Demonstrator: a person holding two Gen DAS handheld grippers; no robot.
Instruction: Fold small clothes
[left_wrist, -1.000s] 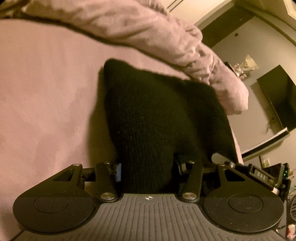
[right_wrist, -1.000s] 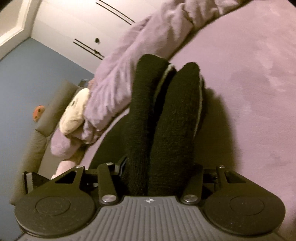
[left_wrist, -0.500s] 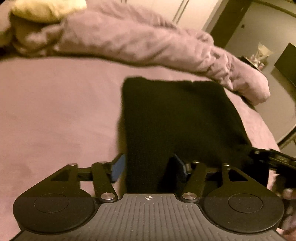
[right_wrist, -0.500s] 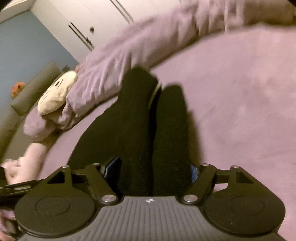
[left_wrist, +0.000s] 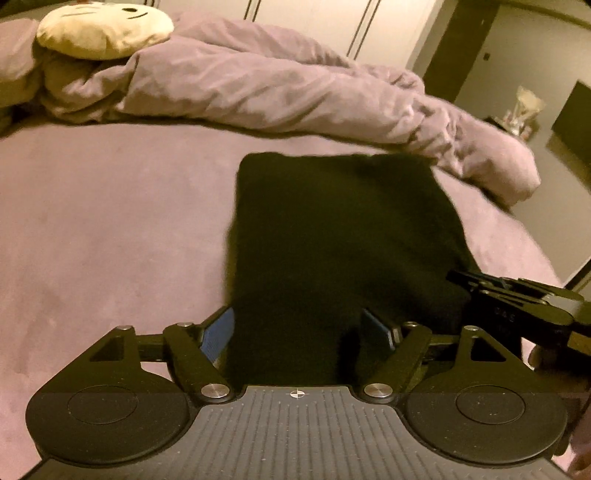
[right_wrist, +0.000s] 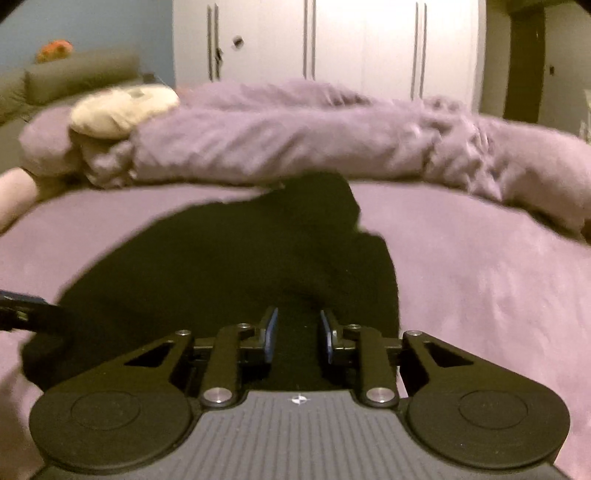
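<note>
a: lying flat on the bed, the black garment spreads out ahead of both grippers, its far edge just short of the rumpled duvet.

b: and the left gripper?

a: its jaws are opening. the near edge of the garment sits between the blue pads, but they stand clear of the cloth on both sides, so nothing is pinched.

b: the right gripper?

a: its jaws are closing, and they are already narrow. black cloth lies under and between them in the right wrist view. the picture is blurred there, and i cannot tell whether the pads press on a fold or just hover over it.

b: how does the garment look from that side?

a: wider on the left, with a raised lump at the far end, close against the duvet. from the left wrist it reads as a neat rectangle.

b: do the grippers see each other?

a: yes. the right one shows at the right edge of the left wrist view, at the garment's near right corner. a dark piece of the left one shows at the left edge of the right wrist view.

b: anything else around?

a: a cream plush toy on the duvet's left end, and a white wardrobe behind the bed.
</note>
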